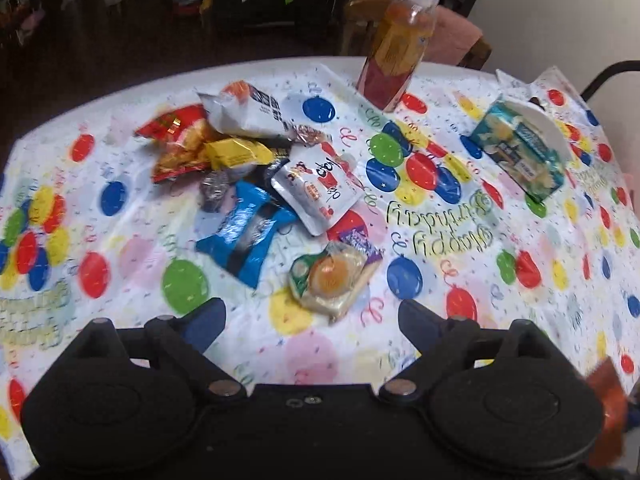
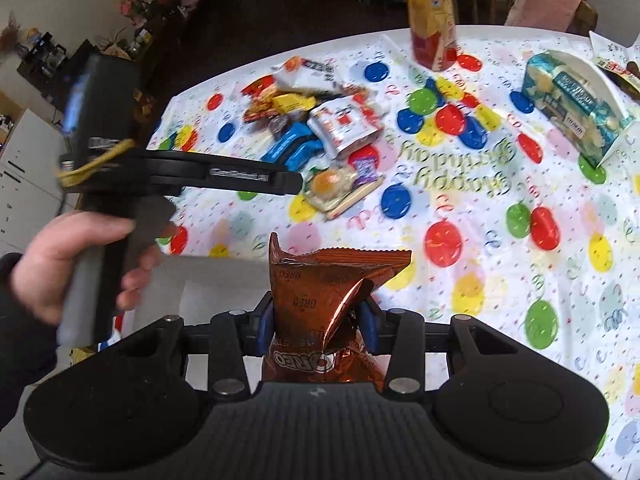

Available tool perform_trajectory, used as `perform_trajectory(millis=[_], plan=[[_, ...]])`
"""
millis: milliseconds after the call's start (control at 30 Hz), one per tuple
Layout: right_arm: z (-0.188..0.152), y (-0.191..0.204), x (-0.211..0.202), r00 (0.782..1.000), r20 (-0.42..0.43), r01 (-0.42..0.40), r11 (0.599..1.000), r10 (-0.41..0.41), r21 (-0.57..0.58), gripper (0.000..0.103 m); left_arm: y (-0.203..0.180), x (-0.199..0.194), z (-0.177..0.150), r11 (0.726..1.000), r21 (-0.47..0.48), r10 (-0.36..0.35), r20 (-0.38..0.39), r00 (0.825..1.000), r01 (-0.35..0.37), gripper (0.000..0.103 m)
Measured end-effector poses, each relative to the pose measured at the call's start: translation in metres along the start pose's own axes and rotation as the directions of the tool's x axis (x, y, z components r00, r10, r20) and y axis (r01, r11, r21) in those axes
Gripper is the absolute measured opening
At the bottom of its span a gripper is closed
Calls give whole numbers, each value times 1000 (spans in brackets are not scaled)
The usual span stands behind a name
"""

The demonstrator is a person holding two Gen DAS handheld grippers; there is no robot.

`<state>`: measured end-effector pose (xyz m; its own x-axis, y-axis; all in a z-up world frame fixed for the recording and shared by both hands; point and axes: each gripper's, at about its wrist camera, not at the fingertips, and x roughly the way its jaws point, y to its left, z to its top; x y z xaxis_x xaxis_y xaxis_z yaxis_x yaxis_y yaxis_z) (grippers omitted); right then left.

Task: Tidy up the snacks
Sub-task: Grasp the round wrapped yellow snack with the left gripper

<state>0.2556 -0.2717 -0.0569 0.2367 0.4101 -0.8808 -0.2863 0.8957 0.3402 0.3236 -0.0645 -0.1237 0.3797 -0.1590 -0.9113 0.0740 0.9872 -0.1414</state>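
**Right tongs grip the Oreo pack; left tongs wide open above the pile**

Copper Oreo pack sits nearest, pinched upright between the blue pads of the right tongs, which are closed on its crumpled middle; its long axis runs away from the camera, its serrated top edge pointing toward the table. To the left, a hand carries the left tongs, whose jaws stand wide apart and hold nothing. Just ahead of them lies the clear-wrapped pastry, its long side slanting up to the right, so I judge the left the nearer for it. Beyond lie the blue packet and the heaped snack pile. Farther right sits the tissue box, with the bottle standing at the far edge.
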Motion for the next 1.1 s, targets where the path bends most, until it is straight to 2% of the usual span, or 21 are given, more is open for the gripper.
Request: perform_trajectory(millis=[133, 400, 533, 600, 667, 833, 1100], plan=[[11, -17, 4, 1000, -5, 11, 1000, -11, 22, 41, -4, 33, 11, 1000, -24, -22, -45, 999, 21, 87], [19, -40, 17, 999, -31, 16, 998, -14, 53, 41, -7, 76, 23, 998, -54, -47, -119, 992, 41, 69], [18, -47, 23, 999, -43, 17, 998, -14, 64, 41, -7, 88, 24, 999, -50, -25, -139, 990, 19, 65], [18, -50, 25, 999, -47, 18, 997, -15, 68, 41, -6, 91, 24, 999, -40, -10, -142, 990, 4, 56], [17, -53, 27, 999, -52, 19, 997, -15, 74, 41, -4, 93, 24, 999, -41, -1, -144, 990, -4, 52], [17, -53, 29, 998, -53, 20, 997, -16, 75, 41, -5, 90, 21, 999, -23, 20, -129, 991, -23, 50], [14, -45, 21, 999, -42, 24, 998, -21, 65, 41, 4, 67, 18, 999, -53, 1, -95, 996, -6, 49]])
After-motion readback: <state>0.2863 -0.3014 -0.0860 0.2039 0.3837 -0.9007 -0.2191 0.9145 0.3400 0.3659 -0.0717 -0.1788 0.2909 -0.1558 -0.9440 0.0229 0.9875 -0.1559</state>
